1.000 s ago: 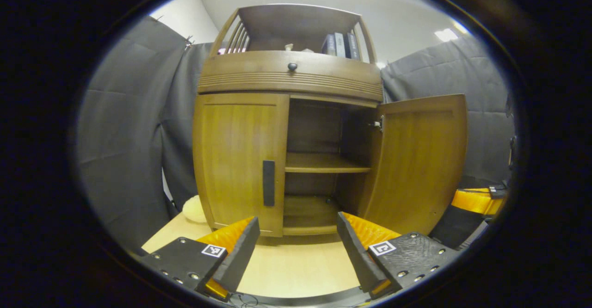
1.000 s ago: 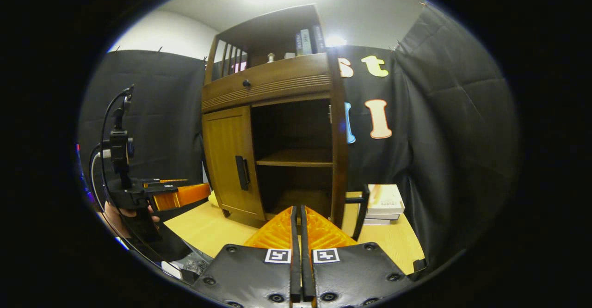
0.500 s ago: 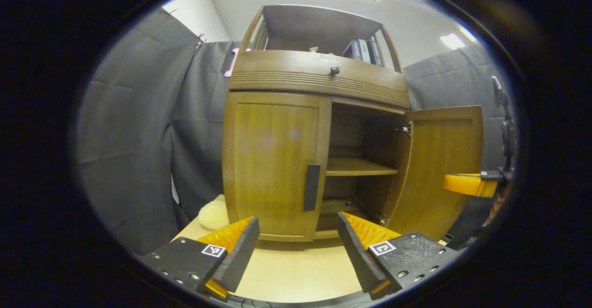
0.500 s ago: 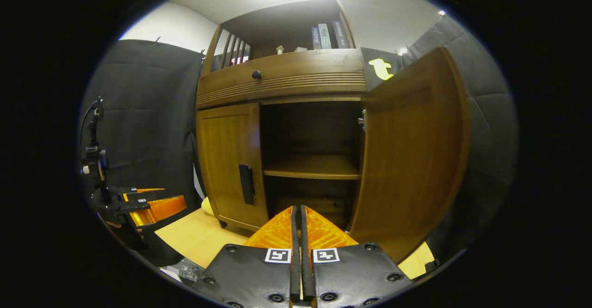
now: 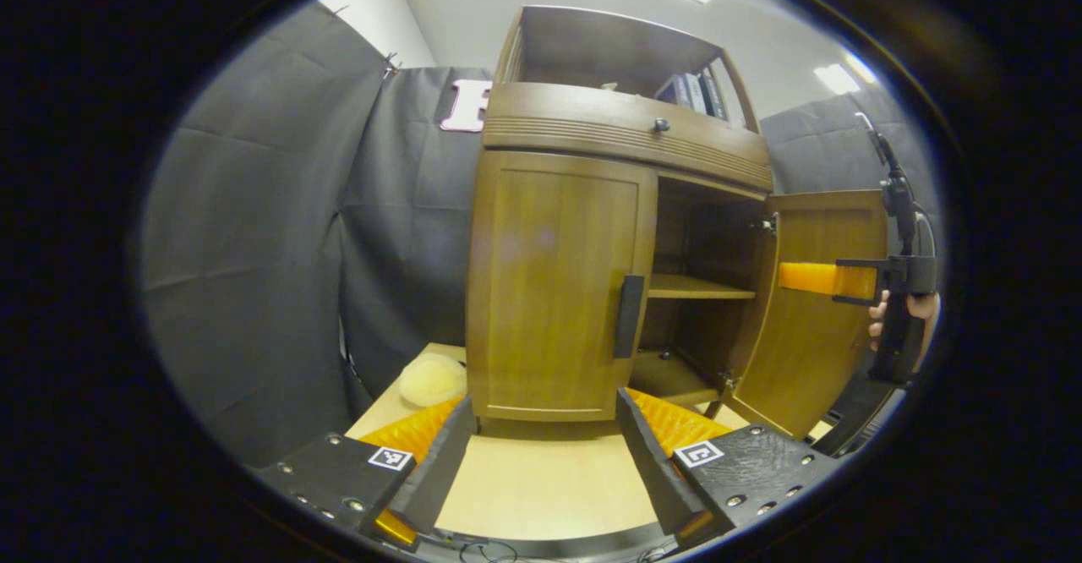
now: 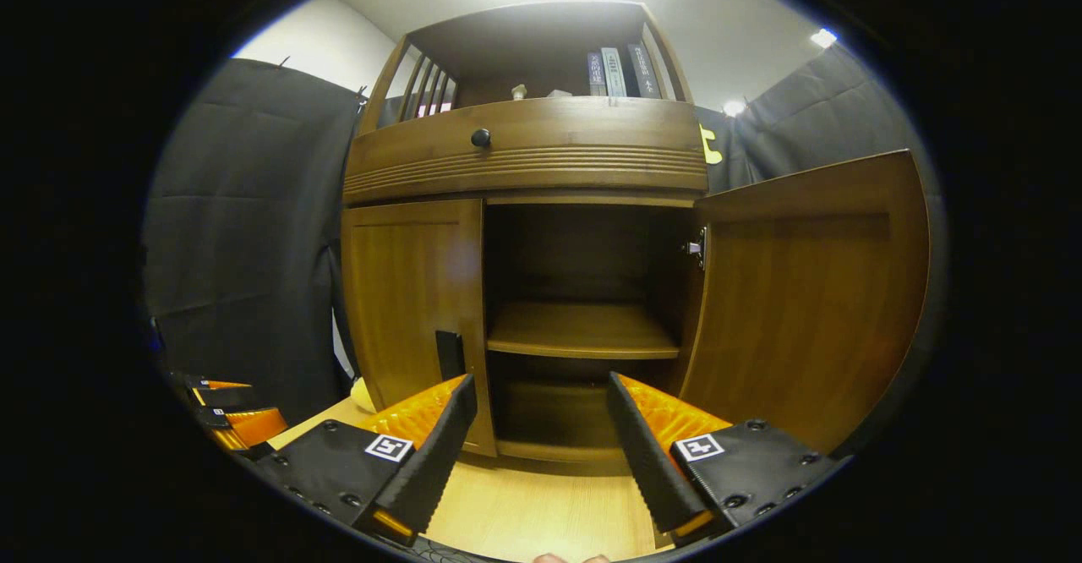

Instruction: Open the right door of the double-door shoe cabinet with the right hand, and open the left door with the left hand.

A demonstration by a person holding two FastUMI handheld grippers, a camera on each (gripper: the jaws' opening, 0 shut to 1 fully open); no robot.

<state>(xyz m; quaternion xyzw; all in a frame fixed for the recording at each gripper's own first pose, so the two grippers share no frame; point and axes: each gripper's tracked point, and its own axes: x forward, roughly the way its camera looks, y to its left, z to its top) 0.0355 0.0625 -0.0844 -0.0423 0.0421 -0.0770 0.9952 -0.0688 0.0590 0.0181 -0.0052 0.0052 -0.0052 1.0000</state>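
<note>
The wooden shoe cabinet (image 5: 625, 136) stands on a light table. Its left door (image 5: 554, 284) is closed, with a dark vertical handle (image 5: 629, 316) at its inner edge. The right door (image 5: 816, 318) is swung wide open, showing an inner shelf (image 6: 583, 330). My left gripper (image 5: 543, 402) is open, low over the table, a short way in front of the left door. My right gripper (image 6: 541, 381) is open, facing the open compartment and holding nothing; it also appears beside the right door as the right gripper (image 5: 811, 278), held by a hand (image 5: 883, 318). The left gripper (image 6: 232, 415) sits low at the left.
A pale round soft object (image 5: 431, 379) lies on the table (image 5: 541, 478) left of the cabinet. Above the doors is a drawer with a dark knob (image 6: 480, 137). Books (image 6: 615, 71) stand on the open top shelf. Black cloth walls close in on both sides.
My right gripper has gone from shut to open and swung round to face the cabinet's open side. My left gripper has shifted left, so the cabinet sits further right in its view.
</note>
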